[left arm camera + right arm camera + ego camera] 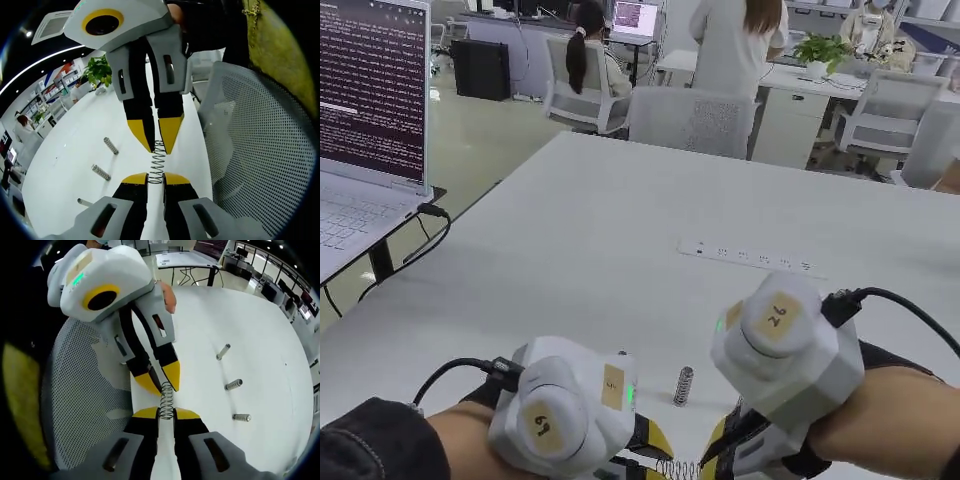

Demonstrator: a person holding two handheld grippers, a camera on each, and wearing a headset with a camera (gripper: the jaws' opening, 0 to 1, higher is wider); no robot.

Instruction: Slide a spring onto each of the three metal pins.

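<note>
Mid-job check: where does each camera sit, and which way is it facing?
Left gripper view: rides the left gripper, faces the right gripper across the spring; its own jaws show below.
Right gripper view: rides the right gripper, faces the left gripper; own jaws below.
Head view: headset, looks forward and down over the table; both forearms show.
Shared by both gripper views: the spring and three pins.

I read "26" on the round tan sticker [777, 316] atop the white-housed right gripper [166, 415], and what looks like "19" on the matching round sticker [541, 425] of the left gripper [156, 180]. The silver laptop's dark screen [370, 90] carries pale text lines too small for me to read.
</note>
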